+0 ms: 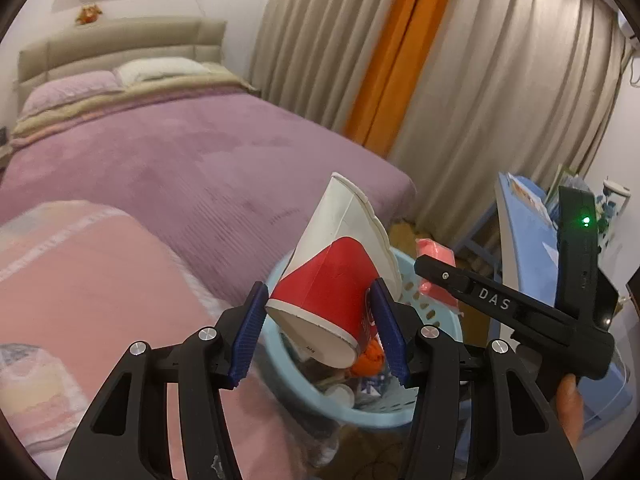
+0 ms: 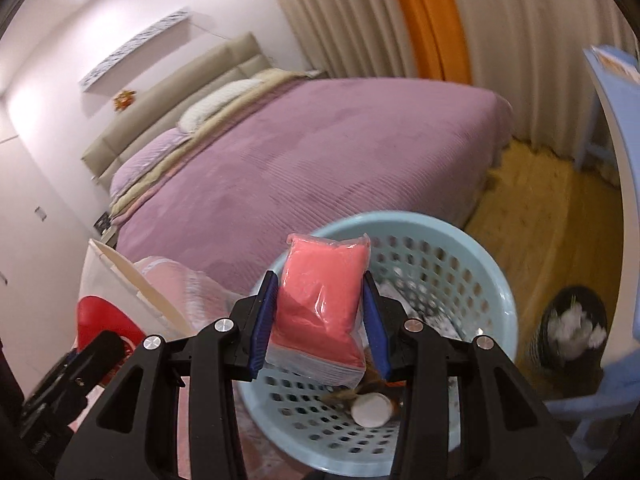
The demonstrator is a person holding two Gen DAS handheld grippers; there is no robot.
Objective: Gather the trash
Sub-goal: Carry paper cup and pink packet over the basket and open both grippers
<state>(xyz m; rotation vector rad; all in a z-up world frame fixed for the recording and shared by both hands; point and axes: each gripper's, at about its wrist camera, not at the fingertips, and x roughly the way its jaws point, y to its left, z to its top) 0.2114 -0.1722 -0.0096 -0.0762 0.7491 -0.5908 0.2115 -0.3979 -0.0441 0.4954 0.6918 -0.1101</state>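
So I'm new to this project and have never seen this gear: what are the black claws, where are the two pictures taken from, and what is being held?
The claws are hand-held grippers, one in each of a person's hands, with a fisheye camera on each looking along its fingers. In the left camera's picture, the left gripper clamps a red and white paper cup. In the right camera's picture, the right gripper clamps a pink packet in clear wrap. Both hang over a light blue perforated basket that already holds some scraps, beside a bed with a purple cover.
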